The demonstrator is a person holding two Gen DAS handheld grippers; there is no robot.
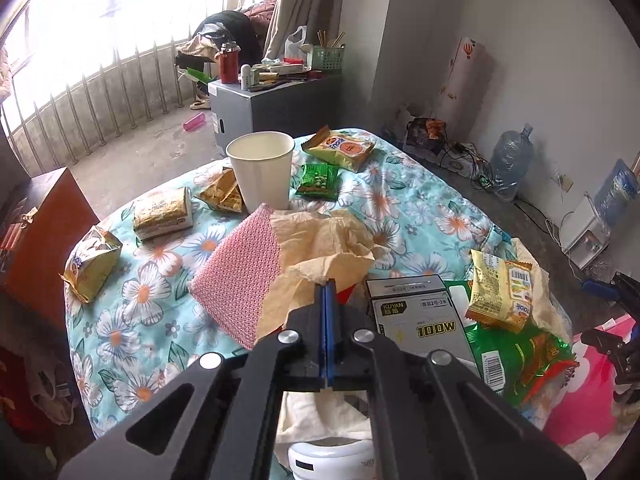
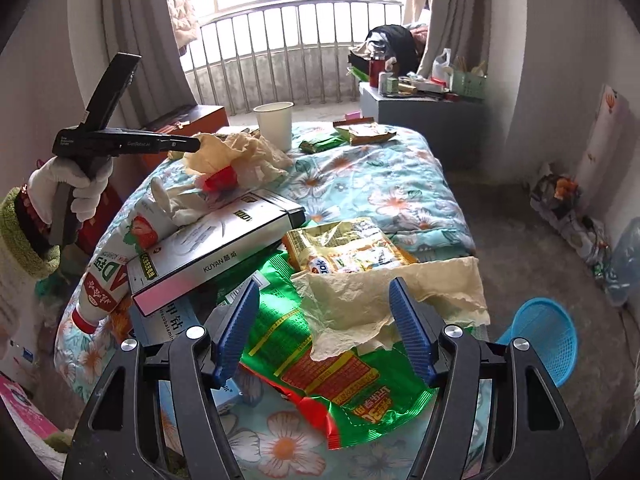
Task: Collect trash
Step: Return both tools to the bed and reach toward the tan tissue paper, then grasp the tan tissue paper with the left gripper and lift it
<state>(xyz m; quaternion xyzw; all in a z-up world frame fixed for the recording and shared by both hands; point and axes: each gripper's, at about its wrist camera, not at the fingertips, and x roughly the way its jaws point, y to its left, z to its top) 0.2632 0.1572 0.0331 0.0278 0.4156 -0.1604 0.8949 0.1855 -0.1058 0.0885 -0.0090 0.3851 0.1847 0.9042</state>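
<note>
While clasped in a white-gloved hand (image 2: 70, 192) at far left, pinches a crumpled tissue (image 2: 244, 152) between the fully closed pads of the left gripper (image 2: 196, 145), just above the floral quilt (image 2: 380, 184). Further right, past a paper cup (image 2: 274, 124) and a white box (image 2: 208, 252), shows a flat tissue (image 2: 400, 292) lying over a green wrapper (image 2: 288, 360). Hovers above these with right gripper (image 2: 324, 282) fingers spread wide, pressing on nothing. Ends at far right with a blue basket (image 2: 540, 340) on the floor.
</note>
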